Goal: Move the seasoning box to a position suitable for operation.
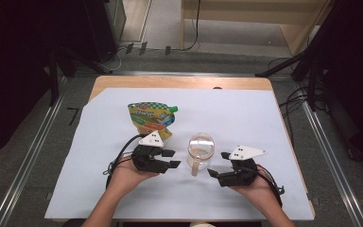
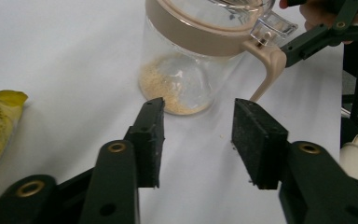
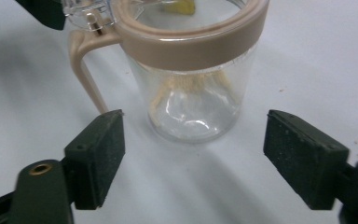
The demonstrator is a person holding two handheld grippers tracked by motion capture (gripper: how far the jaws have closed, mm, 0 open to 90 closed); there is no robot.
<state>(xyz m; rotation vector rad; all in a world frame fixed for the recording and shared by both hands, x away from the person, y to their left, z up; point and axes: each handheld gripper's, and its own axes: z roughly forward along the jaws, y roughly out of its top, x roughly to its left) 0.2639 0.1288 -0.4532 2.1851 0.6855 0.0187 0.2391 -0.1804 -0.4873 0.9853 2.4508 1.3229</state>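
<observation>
Left hand-held gripper (image 1: pixel 171 159): jaws spread, holding nothing, resting low over the desk and pointed toward the jar. Right hand-held gripper (image 1: pixel 219 164): jaws spread wider, likewise empty, aimed at the jar from the opposite side. Each is carried in one of the person's hands, with forearms entering from the near edge.

Glass jar (image 1: pixel 201 149): stands upright on the desk between the two grippers, near both and touching neither. Clear glass body, beige plastic collar around the mouth, and a beige handle (image 1: pixel 195 166) that curves down on the side facing the person. A clear hinged lid piece sits at the top of the handle. In the left gripper view the jar (image 2: pixel 186 70) holds a thin layer of pale tan granular powder (image 2: pixel 161 86) at the bottom, banked toward one side; most of the jar is empty. A few crumbs lie on the sheet beside it.

Pouch (image 1: pixel 151 119): yellow and green printed spout pouch with a green cap, lying flat behind the left gripper, apart from the jar.

Desk (image 1: pixel 179 82): wooden top, mostly covered by a white sheet (image 1: pixel 246 118).

Room: grey floor, metal rails either side, dark stands and trailing cables at the far end.
</observation>
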